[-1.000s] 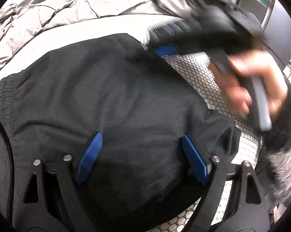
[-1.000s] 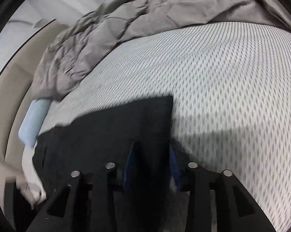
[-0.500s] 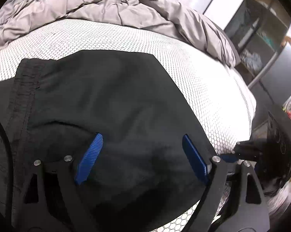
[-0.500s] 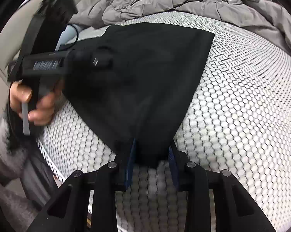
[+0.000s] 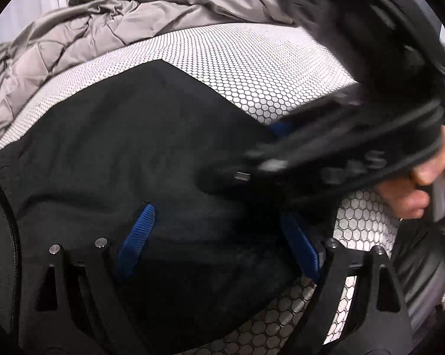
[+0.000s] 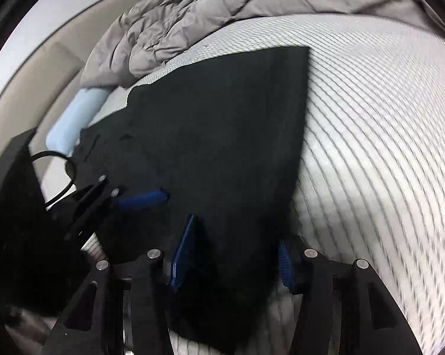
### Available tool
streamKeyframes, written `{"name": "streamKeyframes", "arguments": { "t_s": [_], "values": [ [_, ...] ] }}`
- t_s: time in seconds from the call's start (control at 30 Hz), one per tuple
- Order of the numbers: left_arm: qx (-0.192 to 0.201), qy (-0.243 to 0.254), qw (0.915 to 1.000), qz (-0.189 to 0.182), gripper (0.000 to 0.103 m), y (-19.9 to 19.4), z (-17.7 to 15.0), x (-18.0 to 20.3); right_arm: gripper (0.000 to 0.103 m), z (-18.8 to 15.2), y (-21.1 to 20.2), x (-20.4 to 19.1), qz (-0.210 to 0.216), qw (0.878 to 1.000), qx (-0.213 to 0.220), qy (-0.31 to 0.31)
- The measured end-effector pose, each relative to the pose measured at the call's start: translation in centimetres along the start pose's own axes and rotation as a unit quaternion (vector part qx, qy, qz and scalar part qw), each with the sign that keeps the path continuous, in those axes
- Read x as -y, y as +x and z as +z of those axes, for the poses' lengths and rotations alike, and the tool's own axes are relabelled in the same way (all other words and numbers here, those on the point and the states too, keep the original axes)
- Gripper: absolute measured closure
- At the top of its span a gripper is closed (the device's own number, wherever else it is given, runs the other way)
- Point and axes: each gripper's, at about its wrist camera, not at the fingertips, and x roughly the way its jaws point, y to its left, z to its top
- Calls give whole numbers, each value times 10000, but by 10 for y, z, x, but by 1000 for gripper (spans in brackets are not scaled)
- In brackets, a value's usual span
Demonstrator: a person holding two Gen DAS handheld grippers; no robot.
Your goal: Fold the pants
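Observation:
Black pants (image 5: pixel 133 136) lie folded on a white honeycomb-patterned mattress (image 5: pixel 252 59); they also show in the right wrist view (image 6: pixel 222 124). My left gripper (image 5: pixel 219 236) is open, its blue pads spread wide over the near edge of the pants. My right gripper (image 6: pixel 234 251) has its jaws apart over the near end of the pants, with cloth lying between the pads. The right gripper also crosses the left wrist view (image 5: pixel 325 153), blurred, above the pants' right side. The left gripper shows at the left of the right wrist view (image 6: pixel 139 199).
A crumpled grey quilt (image 5: pixel 104 23) is heaped along the far side of the mattress, also in the right wrist view (image 6: pixel 222 14). A light blue pillow (image 6: pixel 74 118) lies at the far left by a beige headboard (image 6: pixel 30 88). The mattress edge drops off at right.
The right gripper has swung back over the pants and its jaws have opened from shut on the cloth. The pants' far end lies flat on the mattress. The left gripper stays open.

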Motion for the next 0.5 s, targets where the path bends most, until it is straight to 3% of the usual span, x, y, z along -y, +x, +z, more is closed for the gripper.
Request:
{"name": "streamKeyframes", "arguments": {
  "t_s": [0.1,0.27,0.5],
  "values": [
    [-51,-123,9998,-154,18,4,1,-6,51,25,15,3,-52,9999,1,-104],
    [-79,-93,9999,-122,18,5,2,-4,73,76,39,19,-366,9990,235,-104],
    [-67,-108,9998,-183,18,-1,-1,-5,78,162,72,40,-871,9952,429,92]
  ]
}}
